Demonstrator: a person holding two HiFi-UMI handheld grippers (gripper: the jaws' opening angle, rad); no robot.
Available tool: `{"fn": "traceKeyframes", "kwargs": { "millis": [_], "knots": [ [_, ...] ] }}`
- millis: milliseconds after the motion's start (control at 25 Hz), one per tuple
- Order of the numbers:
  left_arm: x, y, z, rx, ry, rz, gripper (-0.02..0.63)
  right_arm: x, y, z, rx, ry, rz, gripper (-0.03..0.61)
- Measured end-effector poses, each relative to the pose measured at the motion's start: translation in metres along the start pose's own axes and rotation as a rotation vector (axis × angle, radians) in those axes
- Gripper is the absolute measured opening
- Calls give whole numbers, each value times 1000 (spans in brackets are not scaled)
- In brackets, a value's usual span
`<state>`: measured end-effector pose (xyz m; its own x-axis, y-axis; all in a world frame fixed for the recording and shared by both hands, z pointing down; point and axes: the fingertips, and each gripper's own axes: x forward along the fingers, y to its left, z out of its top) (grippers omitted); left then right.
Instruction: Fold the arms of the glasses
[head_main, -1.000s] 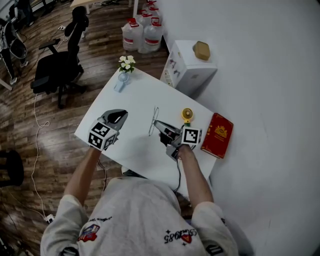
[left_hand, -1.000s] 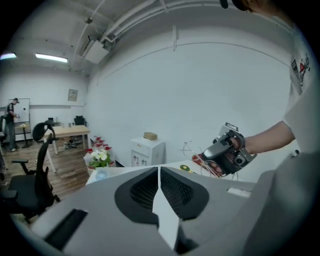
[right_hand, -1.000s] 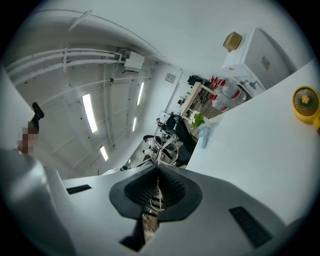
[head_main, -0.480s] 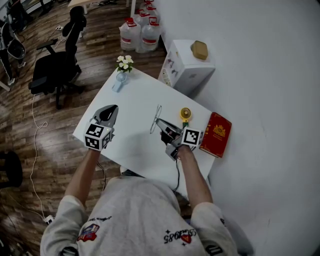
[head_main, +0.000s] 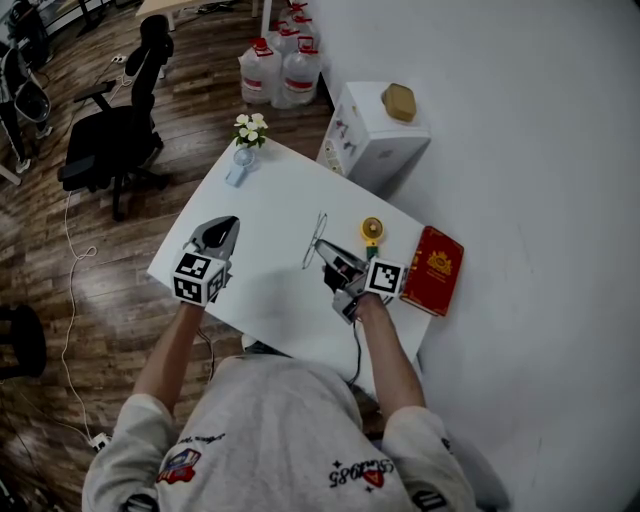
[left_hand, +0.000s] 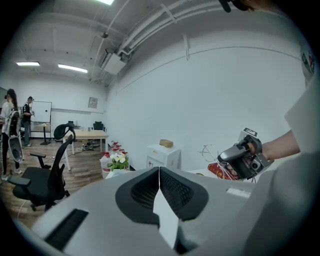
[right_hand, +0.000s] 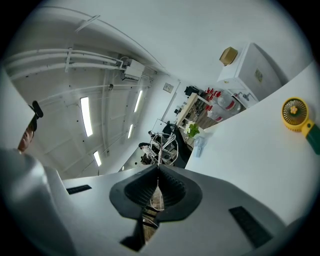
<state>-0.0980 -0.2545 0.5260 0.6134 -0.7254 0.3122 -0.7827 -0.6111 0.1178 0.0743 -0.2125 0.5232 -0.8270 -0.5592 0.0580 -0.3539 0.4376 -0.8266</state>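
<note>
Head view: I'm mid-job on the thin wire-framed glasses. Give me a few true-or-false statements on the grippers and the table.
1. The right gripper is shut on the thin wire-framed glasses. True.
2. The left gripper also holds the glasses. False: its jaws are shut on nothing, well apart from them.
3. The red hardcover book lies beside the left gripper. False: it lies at the table's right edge, by the right gripper.
4. The small yellow fan lies on the white table. True.

Glasses too thin for detail.
</note>
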Motion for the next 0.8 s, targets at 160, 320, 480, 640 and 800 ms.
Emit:
{"fn": "traceKeyframes", "kwargs": {
  "millis": [160, 320, 480, 640, 800],
  "knots": [
    [0, -1, -2, -6, -5, -13, 8, 1, 0, -2, -9, 8, 4, 11],
    [-2, -1, -2, -2, 0, -19, 8, 4, 2, -2, 1, 3, 8, 11],
    [-3, -3, -7, -9, 13, -19, 8, 3, 3, -3, 6, 3, 12, 11],
    [-2, -6, -9, -13, 25, -23, 8, 2, 4, -1, 2, 2, 14, 11],
    [-5, -8, -14, -20, 28, -28, 8, 3, 7, -3, 2, 2, 19, 11]
  ]
}}
